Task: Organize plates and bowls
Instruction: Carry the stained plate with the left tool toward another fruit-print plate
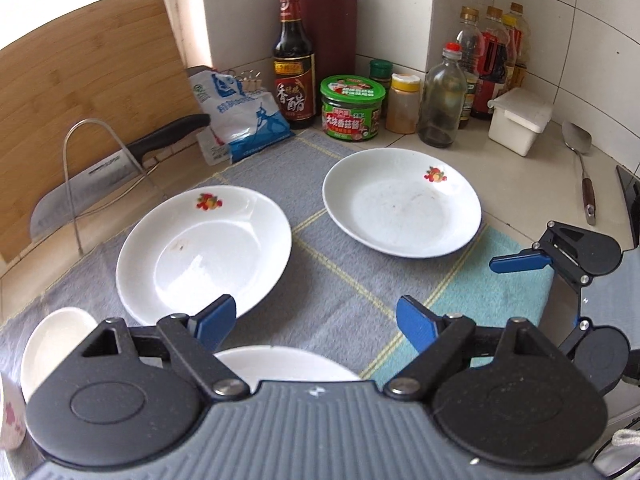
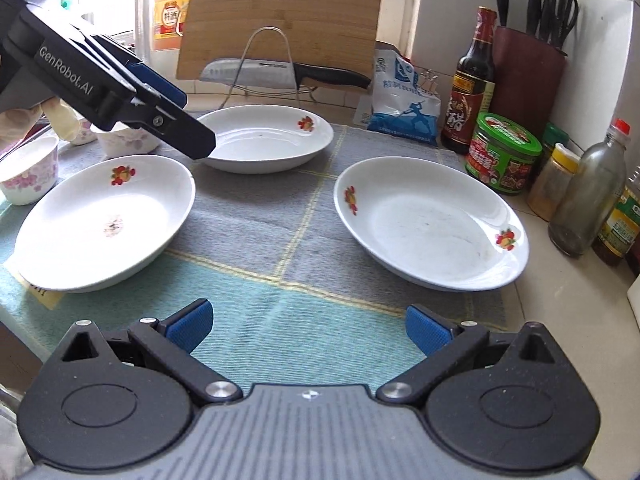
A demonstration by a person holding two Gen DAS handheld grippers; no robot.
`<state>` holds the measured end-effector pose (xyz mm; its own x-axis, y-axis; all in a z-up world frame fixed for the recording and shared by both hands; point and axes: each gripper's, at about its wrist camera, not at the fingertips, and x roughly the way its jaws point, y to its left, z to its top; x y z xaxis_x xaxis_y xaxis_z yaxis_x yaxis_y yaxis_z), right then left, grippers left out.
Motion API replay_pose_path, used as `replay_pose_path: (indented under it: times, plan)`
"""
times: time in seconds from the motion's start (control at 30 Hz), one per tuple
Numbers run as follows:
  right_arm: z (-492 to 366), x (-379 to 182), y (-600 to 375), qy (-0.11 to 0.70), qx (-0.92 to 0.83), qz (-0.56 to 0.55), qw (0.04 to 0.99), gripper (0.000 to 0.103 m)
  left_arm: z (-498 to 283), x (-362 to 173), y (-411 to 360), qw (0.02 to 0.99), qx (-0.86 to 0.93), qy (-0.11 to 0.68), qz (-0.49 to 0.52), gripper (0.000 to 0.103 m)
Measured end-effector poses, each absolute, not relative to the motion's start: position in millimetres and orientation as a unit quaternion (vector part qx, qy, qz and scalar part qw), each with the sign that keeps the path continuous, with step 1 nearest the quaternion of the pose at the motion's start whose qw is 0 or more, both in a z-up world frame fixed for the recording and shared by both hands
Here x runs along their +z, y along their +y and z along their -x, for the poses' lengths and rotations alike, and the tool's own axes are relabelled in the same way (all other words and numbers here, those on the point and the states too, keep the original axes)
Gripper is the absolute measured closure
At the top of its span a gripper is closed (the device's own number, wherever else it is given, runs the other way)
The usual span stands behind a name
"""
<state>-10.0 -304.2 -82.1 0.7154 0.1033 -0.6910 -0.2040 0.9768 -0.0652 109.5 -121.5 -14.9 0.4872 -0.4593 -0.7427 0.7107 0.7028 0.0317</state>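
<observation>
Three white plates with fruit motifs lie on a grey-green mat (image 2: pixel 280 240): one near left (image 2: pixel 104 220), one at the back (image 2: pixel 264 138), one on the right (image 2: pixel 432 224). In the left wrist view the back plate (image 1: pixel 204 252) and the right plate (image 1: pixel 400 204) show, with a third plate's rim (image 1: pixel 280 364) under the gripper. Small floral bowls (image 2: pixel 28 176) stand at the far left; a white bowl (image 1: pixel 52 344) shows in the left wrist view. My left gripper (image 1: pixel 316 320) is open and empty above the near left plate. My right gripper (image 2: pixel 308 324) is open and empty over the mat's front.
A cleaver (image 2: pixel 280 72) rests in a wire rack before a bamboo board (image 2: pixel 280 12). A salt bag (image 2: pixel 404 104), vinegar bottle (image 2: pixel 472 92), green-lidded jar (image 2: pixel 504 156), spice jars, oil bottles and a knife block (image 2: pixel 528 64) line the back right. A white box (image 1: pixel 520 120) and spatula (image 1: pixel 580 164) lie on the right.
</observation>
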Motion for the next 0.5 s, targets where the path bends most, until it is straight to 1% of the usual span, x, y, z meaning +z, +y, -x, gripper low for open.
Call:
replay_pose_path:
  times: [0.5]
  plan:
    - [33.1, -86.3, -231.5, 0.374, 0.145, 0.086, 0.912, 0.0, -66.4, -30.2, -35.0, 0.859, -0.292, 0.4, -0.131, 0.016]
